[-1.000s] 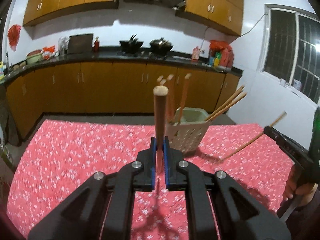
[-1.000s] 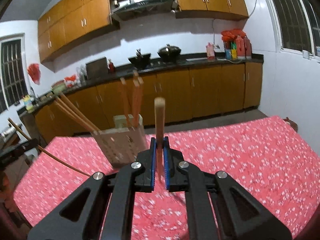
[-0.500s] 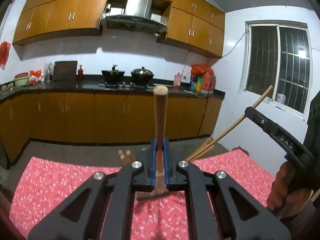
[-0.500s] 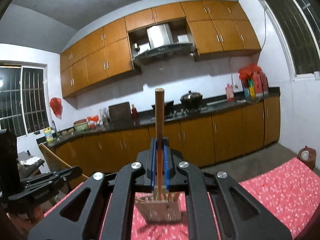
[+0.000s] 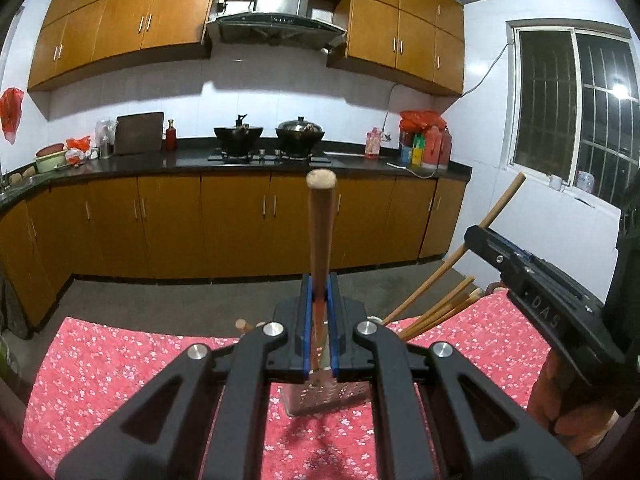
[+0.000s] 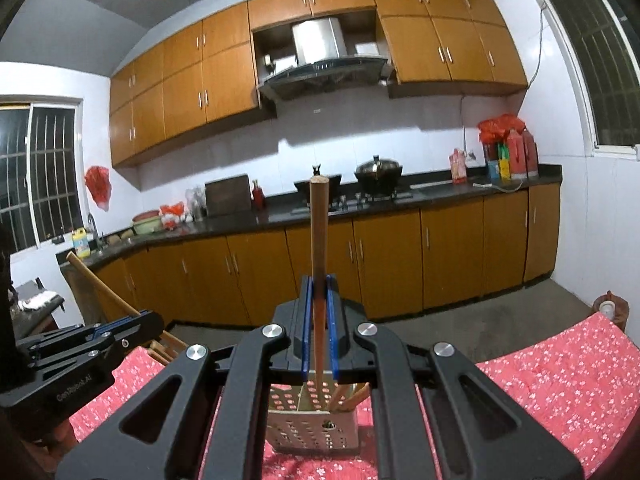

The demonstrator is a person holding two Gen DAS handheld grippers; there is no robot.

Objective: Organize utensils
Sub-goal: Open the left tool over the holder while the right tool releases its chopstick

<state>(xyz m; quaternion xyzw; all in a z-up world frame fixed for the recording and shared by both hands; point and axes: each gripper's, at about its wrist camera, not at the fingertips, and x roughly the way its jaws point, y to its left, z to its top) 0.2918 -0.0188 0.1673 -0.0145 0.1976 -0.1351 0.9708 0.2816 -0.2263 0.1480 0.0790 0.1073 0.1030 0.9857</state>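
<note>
Mid-transfer: left gripper (image 5: 320,320) and right gripper (image 6: 319,328) each clamped on 1 chopstick (image 5: 320,236), above perforated holder (image 6: 312,428) mid-desk. Next: lower tips in; compartment probably the left one.

Dim indoor light came from overhead, the range hood (image 5: 276,24) cast wall shadows toward 6 o'clock, and fisheye distortion bent both views' edges.

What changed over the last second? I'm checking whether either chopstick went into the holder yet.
Both grippers rose and came in over the perforated holder, now right below them. Left gripper and right gripper stay clamped on their chopsticks; neither is released.
</note>
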